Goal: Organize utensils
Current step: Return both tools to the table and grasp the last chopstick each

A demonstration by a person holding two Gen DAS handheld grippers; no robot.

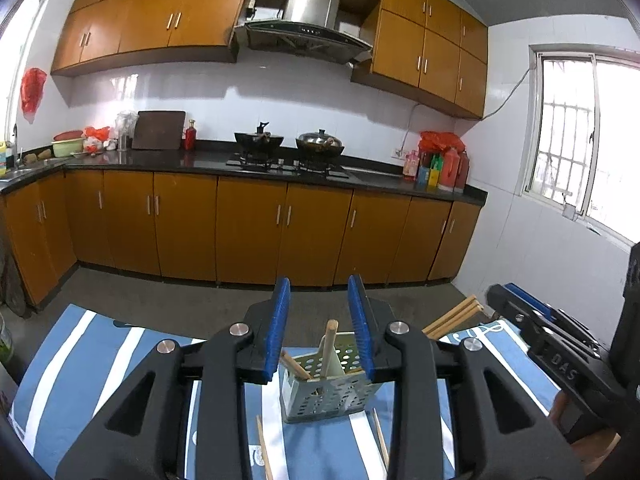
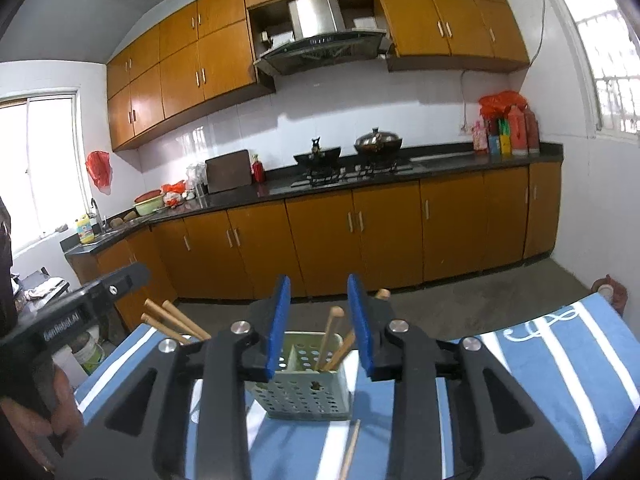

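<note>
Both grippers' blue ribbed fingers apart, nothing clamped; perforated holder ahead on the striped tabletop.

Left gripper (image 1: pixel 319 328) and right gripper (image 2: pixel 319 328) frame the pale metal holder (image 2: pixel 306 390) with upright wooden chopsticks (image 2: pixel 332 336). Right view alone shows a hand (image 2: pixel 60 412); loose chopsticks (image 1: pixel 263 446) lie beside the holder.

Loose chopstick (image 2: pixel 352 450) under right gripper cut off by bottom edge, holder (image 1: pixel 332 394) left wall hidden behind left gripper pad (image 1: pixel 276 330), chopstick lower ends (image 2: pixel 334 354) buried inside holder, far counter bottles (image 1: pixel 442 166) labels too small to read
</note>
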